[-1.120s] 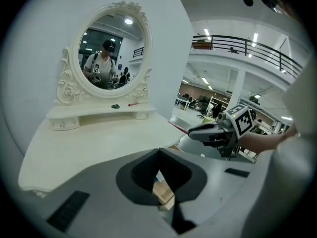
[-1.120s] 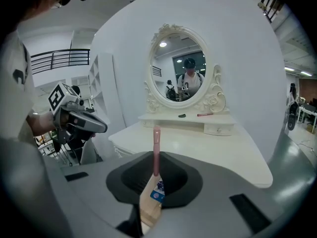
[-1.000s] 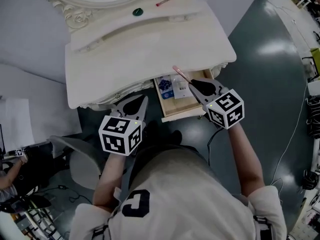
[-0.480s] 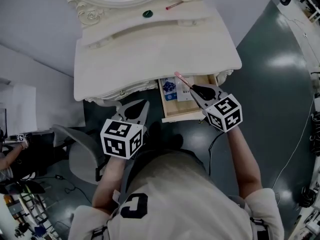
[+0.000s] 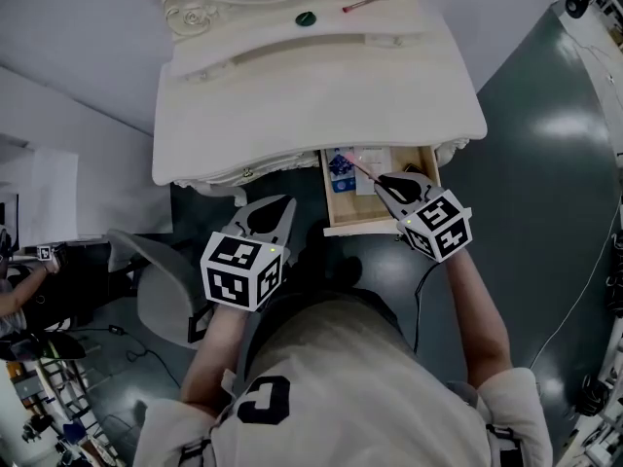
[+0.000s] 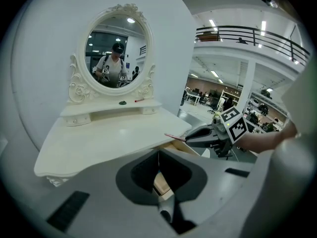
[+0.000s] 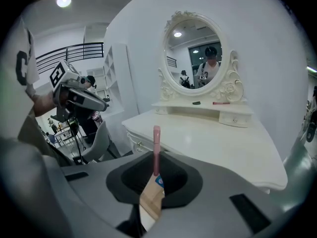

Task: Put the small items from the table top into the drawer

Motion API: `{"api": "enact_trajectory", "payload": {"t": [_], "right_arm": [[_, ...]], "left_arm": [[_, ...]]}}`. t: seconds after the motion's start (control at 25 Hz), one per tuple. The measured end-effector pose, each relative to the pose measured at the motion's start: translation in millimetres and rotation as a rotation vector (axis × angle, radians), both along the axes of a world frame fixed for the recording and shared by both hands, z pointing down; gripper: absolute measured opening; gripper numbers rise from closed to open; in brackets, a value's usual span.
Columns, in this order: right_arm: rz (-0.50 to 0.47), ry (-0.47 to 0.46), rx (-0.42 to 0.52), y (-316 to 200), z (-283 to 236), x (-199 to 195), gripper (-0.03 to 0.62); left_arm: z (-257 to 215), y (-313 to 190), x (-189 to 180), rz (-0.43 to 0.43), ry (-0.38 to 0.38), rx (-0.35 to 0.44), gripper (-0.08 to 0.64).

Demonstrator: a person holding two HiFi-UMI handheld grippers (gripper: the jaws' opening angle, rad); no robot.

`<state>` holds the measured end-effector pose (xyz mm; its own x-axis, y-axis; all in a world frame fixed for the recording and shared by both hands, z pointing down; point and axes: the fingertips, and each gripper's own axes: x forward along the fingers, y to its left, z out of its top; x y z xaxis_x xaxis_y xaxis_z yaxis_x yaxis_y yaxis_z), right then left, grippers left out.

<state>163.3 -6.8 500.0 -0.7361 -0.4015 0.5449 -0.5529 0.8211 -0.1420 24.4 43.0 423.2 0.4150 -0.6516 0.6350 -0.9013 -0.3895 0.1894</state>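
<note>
My right gripper (image 5: 384, 180) is shut on a thin pink stick (image 5: 358, 166), which pokes out over the open wooden drawer (image 5: 375, 220) under the white dressing table (image 5: 292, 95). In the right gripper view the pink stick (image 7: 156, 150) stands up from the jaws, held at its lower end. A blue packet (image 5: 341, 167) and white items lie in the drawer. On the raised back shelf sit a dark green round item (image 5: 306, 17) and a red stick (image 5: 358, 5). My left gripper (image 5: 280, 205) hangs below the table's front edge, left of the drawer, shut and empty.
An oval mirror (image 6: 116, 51) in a carved white frame stands at the back of the table. A grey chair (image 5: 156, 295) sits to the lower left on the dark floor. The person's torso fills the bottom of the head view.
My right gripper has sunk a little with the pink stick, whose tip has come off the table edge and over the drawer. The left gripper has barely moved.
</note>
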Motion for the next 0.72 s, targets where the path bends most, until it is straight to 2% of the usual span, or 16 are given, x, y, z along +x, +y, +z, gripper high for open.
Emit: {"api": "enact_trajectory", "payload": {"t": [0.24, 0.4, 0.72], "right_arm": [[-0.024, 0.069, -0.04, -2, 17, -8, 0.054], [-0.033, 0.111, -0.071, -1, 26, -10, 0.055], [-0.027, 0.18, -0.109, -19, 51, -15, 0.055]], "left_arm": [[8, -19, -5, 0.018, 0.03, -0.009, 0.055], [10, -34, -7, 0.037, 0.023, 0.0, 0.055], [25, -53, -25, 0.033, 0.038, -0.032, 0.055]]}}
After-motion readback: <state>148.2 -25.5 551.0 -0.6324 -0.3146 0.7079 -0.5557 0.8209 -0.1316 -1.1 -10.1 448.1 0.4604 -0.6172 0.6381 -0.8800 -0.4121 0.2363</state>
